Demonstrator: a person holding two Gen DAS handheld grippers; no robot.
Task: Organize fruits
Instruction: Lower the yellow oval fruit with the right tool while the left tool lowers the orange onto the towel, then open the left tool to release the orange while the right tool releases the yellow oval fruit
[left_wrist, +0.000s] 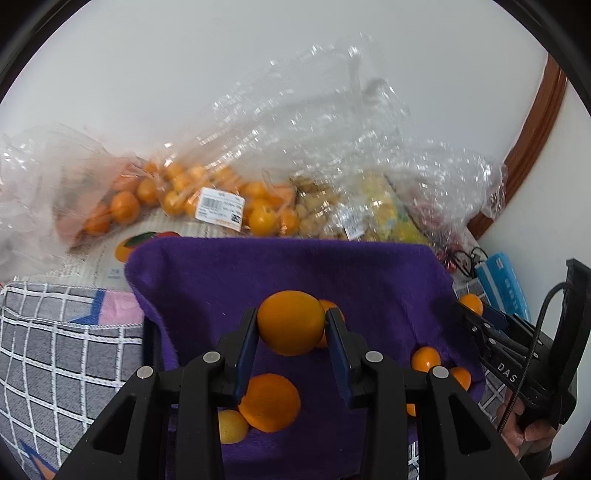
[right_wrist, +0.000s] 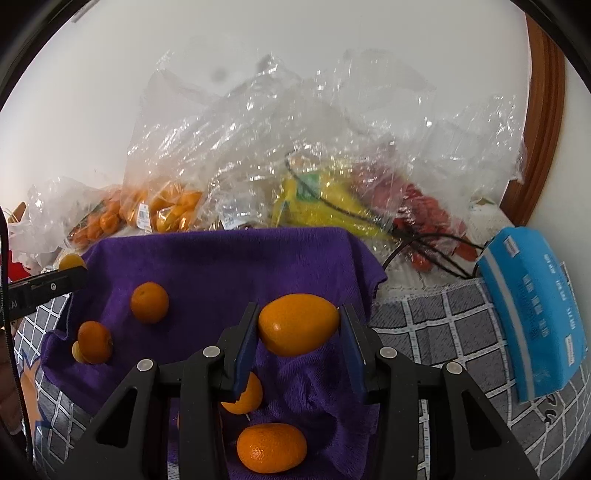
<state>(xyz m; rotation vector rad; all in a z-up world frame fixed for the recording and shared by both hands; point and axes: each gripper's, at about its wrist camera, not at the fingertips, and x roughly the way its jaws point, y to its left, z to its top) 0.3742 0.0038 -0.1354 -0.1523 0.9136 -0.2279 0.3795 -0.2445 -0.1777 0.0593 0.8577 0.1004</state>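
My left gripper (left_wrist: 291, 325) is shut on a small round orange fruit (left_wrist: 291, 322), held above a purple cloth (left_wrist: 258, 273). My right gripper (right_wrist: 298, 326) is shut on an oval orange fruit (right_wrist: 298, 324) above the same cloth (right_wrist: 221, 266). Several loose orange fruits lie on the cloth, among them one under the left gripper (left_wrist: 269, 402) and one near the front in the right wrist view (right_wrist: 271, 447). The right gripper also shows at the right edge of the left wrist view (left_wrist: 471, 306), holding its fruit. The left gripper's tip shows at the left of the right wrist view (right_wrist: 72, 275).
Clear plastic bags of small oranges (left_wrist: 173, 192), yellow fruit (right_wrist: 325, 206) and red fruit (right_wrist: 417, 206) are piled against the white wall behind the cloth. A blue box (right_wrist: 535, 317) lies at the right on a grey checked cover (right_wrist: 443, 325). Black cables (right_wrist: 424, 243) run beside it.
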